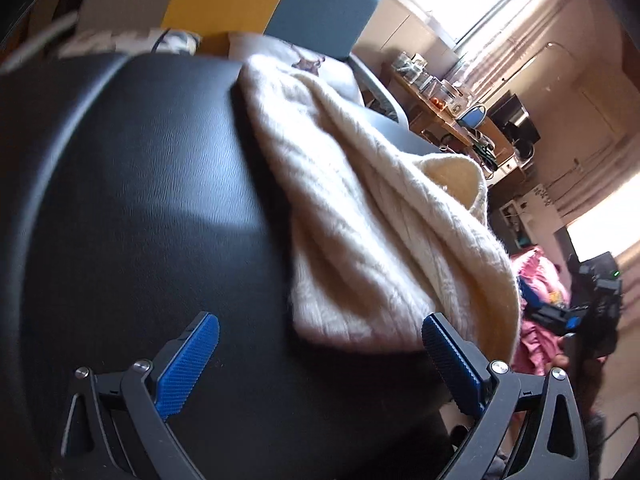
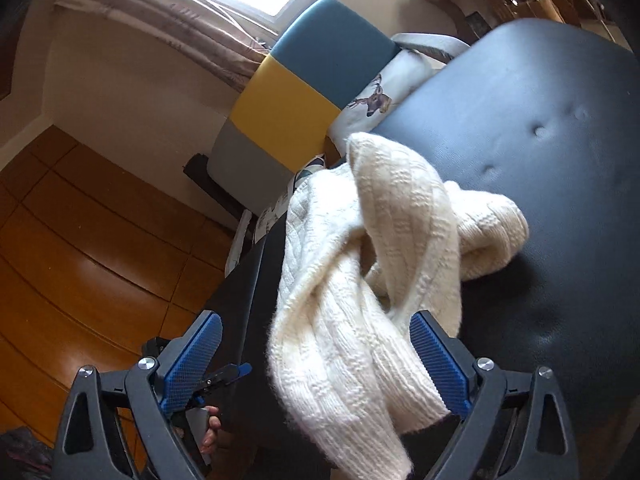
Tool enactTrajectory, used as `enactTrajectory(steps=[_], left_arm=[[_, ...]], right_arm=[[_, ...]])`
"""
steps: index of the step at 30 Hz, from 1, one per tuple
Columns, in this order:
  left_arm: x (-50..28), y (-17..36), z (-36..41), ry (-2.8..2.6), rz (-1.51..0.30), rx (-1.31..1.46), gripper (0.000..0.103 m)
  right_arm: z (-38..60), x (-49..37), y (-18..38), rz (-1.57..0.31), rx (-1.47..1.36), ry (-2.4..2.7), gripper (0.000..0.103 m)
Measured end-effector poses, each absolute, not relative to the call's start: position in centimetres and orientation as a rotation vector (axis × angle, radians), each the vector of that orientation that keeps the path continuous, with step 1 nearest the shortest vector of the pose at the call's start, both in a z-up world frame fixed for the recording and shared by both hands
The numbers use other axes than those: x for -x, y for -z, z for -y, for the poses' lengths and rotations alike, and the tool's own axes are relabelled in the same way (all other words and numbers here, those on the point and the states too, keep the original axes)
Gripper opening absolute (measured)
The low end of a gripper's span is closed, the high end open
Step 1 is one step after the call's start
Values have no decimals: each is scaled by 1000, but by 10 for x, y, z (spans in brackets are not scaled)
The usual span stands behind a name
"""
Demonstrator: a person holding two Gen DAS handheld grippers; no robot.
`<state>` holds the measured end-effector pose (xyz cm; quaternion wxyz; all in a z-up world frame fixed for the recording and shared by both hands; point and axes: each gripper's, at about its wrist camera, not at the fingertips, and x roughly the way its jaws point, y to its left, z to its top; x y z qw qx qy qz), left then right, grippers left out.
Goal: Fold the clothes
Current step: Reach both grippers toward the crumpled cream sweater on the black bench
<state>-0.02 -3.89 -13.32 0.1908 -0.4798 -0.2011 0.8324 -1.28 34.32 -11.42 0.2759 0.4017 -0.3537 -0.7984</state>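
A cream cable-knit sweater [image 1: 360, 216] lies crumpled on a black padded surface [image 1: 132, 184]. In the left wrist view my left gripper [image 1: 320, 338] is open just short of the sweater's near hem, its blue pads [image 1: 192, 364] apart and holding nothing. In the right wrist view the sweater [image 2: 360, 280] hangs over the edge of the black surface [image 2: 540, 120]. My right gripper [image 2: 316, 338] is open, and a fold of the knit lies between its blue pads [image 2: 438, 360] without being pinched.
A chair with a yellow and teal back [image 2: 312, 92] and a deer-print cushion [image 2: 372, 100] stands behind the black surface. Wooden floor [image 2: 80, 240] lies to the left. A cluttered desk [image 1: 440, 108] and a pink garment [image 1: 536, 304] are at the right.
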Motion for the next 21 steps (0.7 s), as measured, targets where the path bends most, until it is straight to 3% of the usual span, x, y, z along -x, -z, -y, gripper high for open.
enactTrajectory(steps=[5, 11, 15, 21], left_arm=[[-11, 140, 45, -2345, 564, 1402, 103], [-16, 142, 52, -2360, 560, 1495, 103], [-18, 142, 60, -2404, 538, 1497, 103], [-15, 149, 61, -2412, 550, 1509, 102]], right_arm=[[-321, 26, 142, 1038, -1142, 2040, 98], [-254, 45, 140, 922, -1159, 1813, 98], [-304, 45, 126, 1069, -1047, 2005, 98], [-366, 39, 131, 1153, -1128, 2289, 96]])
